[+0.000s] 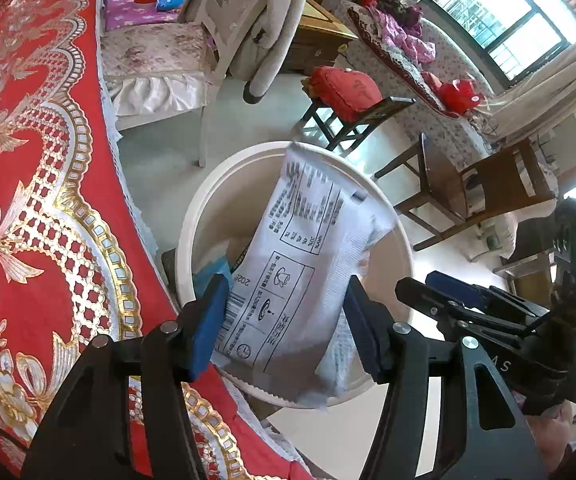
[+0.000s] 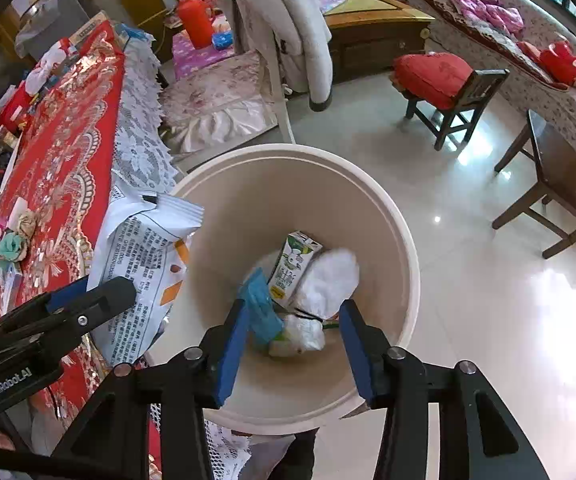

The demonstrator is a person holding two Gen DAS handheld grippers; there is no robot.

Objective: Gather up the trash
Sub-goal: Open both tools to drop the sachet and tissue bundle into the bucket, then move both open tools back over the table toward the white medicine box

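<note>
While left view hides bin floor, right shows carton.

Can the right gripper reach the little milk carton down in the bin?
Probably yes. The right gripper hangs open right over the bin, and the milk carton lies at the bottom with nothing covering it. The white wrapper in the left gripper sits off at the rim.

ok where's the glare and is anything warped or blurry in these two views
Left wrist view: the window is blown out white, and the tablecloth edge bows from fisheye; the packet print stays sharp. Right wrist view: glare patches on the floor, the bin rim bulges, and the corners go black.
</note>
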